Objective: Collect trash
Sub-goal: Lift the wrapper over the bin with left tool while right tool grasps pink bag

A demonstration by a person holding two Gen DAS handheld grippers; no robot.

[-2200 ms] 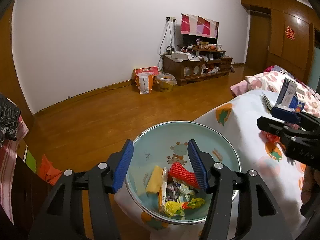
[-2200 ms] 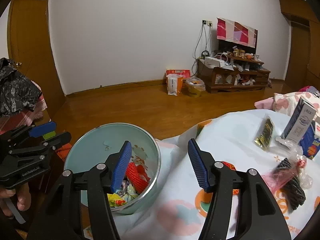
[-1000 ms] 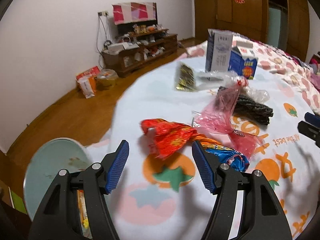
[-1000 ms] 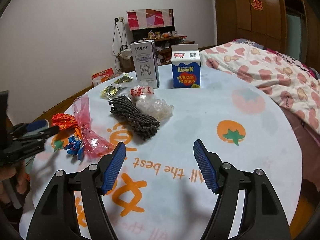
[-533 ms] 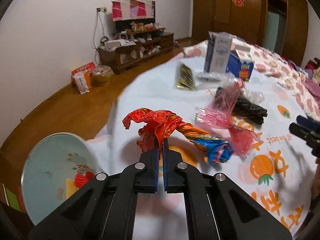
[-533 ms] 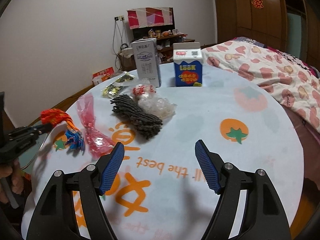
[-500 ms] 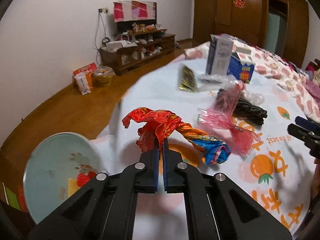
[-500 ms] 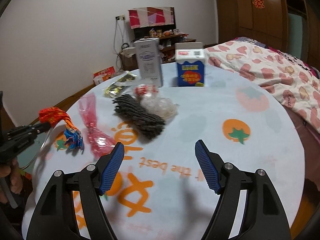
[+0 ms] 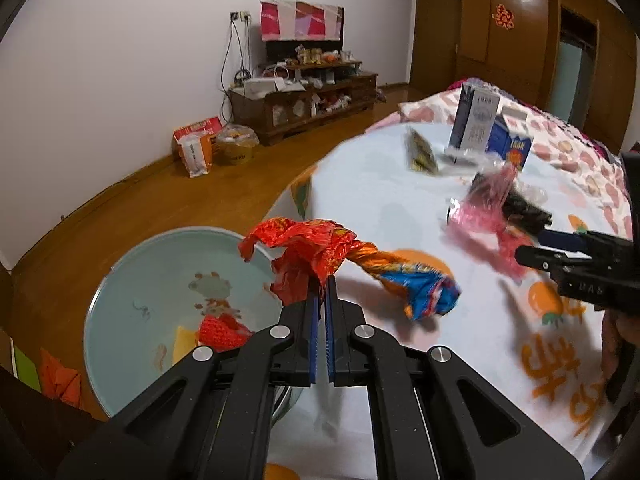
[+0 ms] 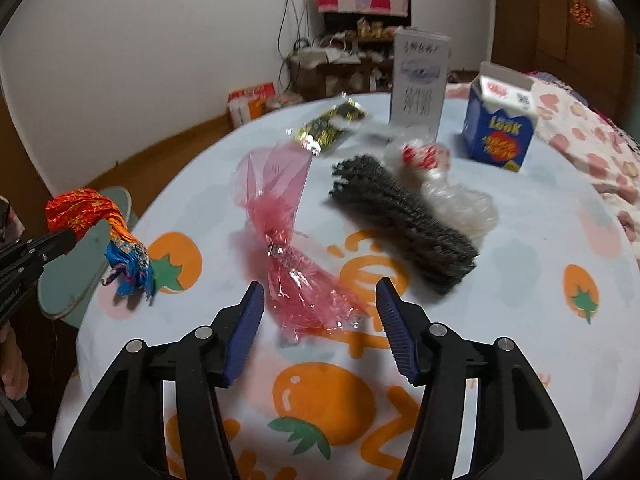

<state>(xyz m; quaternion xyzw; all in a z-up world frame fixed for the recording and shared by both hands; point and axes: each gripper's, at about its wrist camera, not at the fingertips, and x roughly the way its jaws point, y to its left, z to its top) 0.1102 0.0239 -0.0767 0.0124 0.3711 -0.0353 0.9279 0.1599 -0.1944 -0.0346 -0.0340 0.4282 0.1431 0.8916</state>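
Pretty clearly someone's home, a lived-in living room: wooden floor (image 9: pixel 168 200), a cluttered low TV cabinet (image 9: pixel 304 100) against the white wall (image 9: pixel 120 60), wooden doors (image 9: pixel 480 40) with a red paper decoration (image 9: pixel 505 16). A round table has a fruit-print tablecloth (image 10: pixel 520 280), and beside it lies a heart-patterned blanket (image 10: pixel 592 148).

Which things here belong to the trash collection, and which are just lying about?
Part of the job:
- red and blue wrapper, clamped in the left gripper
- basin holding trash
- pink cellophane, between the closing right gripper jaws, not yet pinched

Lying about:
- white carton
- blue carton
- TV cabinet
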